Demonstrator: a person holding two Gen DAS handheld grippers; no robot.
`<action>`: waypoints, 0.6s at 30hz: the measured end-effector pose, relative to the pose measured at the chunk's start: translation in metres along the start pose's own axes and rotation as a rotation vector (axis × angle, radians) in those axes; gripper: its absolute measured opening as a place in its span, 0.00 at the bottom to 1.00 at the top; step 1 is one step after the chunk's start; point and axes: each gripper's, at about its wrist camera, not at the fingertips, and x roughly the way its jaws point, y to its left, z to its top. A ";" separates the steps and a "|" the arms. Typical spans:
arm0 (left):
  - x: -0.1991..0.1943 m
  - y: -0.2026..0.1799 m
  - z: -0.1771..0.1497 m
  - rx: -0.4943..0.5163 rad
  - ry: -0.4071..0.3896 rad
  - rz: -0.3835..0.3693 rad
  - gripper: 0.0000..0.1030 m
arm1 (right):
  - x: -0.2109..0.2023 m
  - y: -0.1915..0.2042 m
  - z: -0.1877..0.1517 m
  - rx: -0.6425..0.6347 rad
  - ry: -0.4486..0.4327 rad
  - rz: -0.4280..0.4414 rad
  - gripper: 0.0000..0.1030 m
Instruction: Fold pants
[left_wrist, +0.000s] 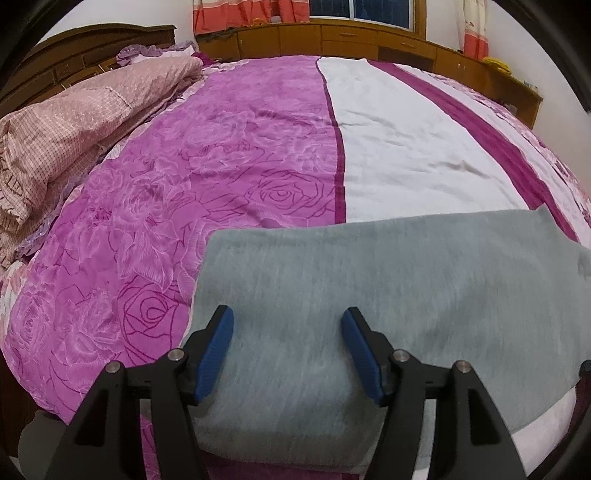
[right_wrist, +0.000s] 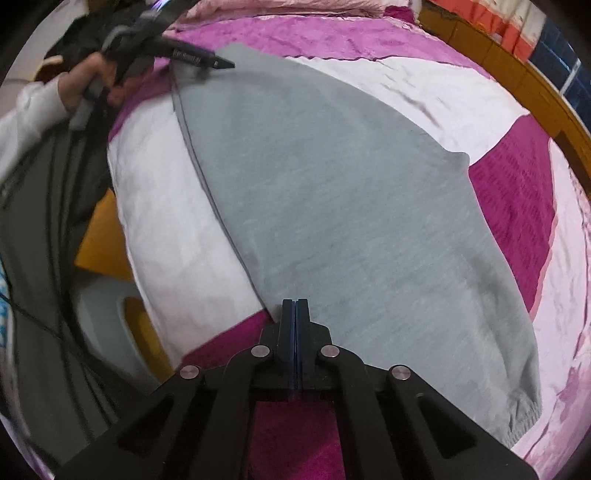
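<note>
Bedroom: wooden cabinets (left_wrist: 354, 35) line the far wall under a window with orange-and-white curtains (left_wrist: 240, 14).
Left tool (left_wrist: 288, 325): spread wide, its blue-padded fingers (left_wrist: 216, 354) apart above the near end of the pants, nothing between them.
Right tool (right_wrist: 295, 306): fingers pressed together at the near edge of the grey cloth; whether they pinch the fabric cannot be told.
Pants: grey soft-knit pants (right_wrist: 332, 206) lie folded flat at the near edge of the bed, elastic cuff (right_wrist: 517, 421) toward the right tool's side.
Bed: large bed with a magenta rose-print and white striped cover (left_wrist: 221, 155) under the pants.
Bedding: pink checked quilt (left_wrist: 74, 125) bundled at the head, well apart from the pants.
</note>
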 end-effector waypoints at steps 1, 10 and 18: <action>0.000 0.000 0.000 -0.001 0.000 -0.001 0.64 | 0.000 0.000 0.001 0.009 -0.016 0.001 0.00; -0.001 0.000 -0.002 -0.004 -0.004 0.001 0.64 | 0.016 0.014 0.038 0.013 -0.064 0.060 0.29; -0.019 -0.006 -0.018 -0.006 -0.041 -0.013 0.64 | 0.017 0.007 0.032 0.057 -0.090 0.145 0.00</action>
